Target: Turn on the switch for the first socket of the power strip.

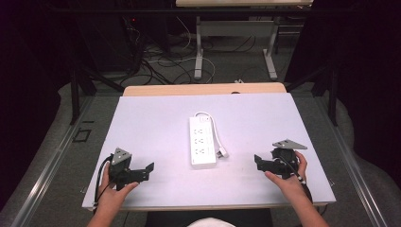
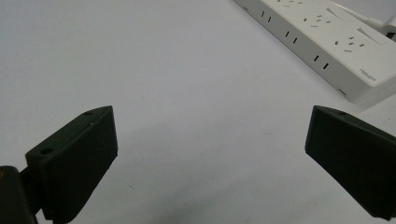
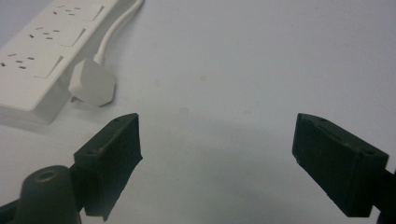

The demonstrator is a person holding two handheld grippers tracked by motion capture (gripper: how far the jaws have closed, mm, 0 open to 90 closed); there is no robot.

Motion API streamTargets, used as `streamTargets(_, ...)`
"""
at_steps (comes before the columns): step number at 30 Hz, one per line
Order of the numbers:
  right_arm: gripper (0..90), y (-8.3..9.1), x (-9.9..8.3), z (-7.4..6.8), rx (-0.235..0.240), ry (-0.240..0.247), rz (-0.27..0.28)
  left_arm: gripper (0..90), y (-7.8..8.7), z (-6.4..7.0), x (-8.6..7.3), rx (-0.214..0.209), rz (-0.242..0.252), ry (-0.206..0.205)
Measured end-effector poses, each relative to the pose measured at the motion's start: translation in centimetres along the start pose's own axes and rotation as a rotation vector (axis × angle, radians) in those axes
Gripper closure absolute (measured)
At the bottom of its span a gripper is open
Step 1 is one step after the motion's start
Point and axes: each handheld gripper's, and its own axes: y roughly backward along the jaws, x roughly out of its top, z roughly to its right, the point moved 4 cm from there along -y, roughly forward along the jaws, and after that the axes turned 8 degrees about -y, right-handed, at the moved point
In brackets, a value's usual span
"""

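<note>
White table (image 1: 156, 123), power strip (image 1: 202, 141) between gaping tongs (image 1: 150, 169) (image 1: 257, 161).

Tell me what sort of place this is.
Probably a lab or recording workspace: a white table holding a power strip between the two hand-held grippers, loose cables on the floor behind, and another desk frame further back.
</note>
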Motion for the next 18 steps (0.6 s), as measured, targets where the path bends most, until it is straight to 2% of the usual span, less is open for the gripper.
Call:
streamTargets(3,16.2,0.1,0.2,-0.5,0.018,0.019,-0.003,2.6,0.0,0.0,0.0,0.001,-0.004,-0.002)
streamTargets(12,28.2,-0.1,0.9,-2.5,0.083,0.066,-0.046,2.9,0.0,0.2,0.0,0.003,0.001,0.0)
streamTargets(18,33.1,-0.6,1.4,-3.9,0.107,0.106,-0.074,3.3,0.0,0.2,-0.1,0.003,0.003,0.0)
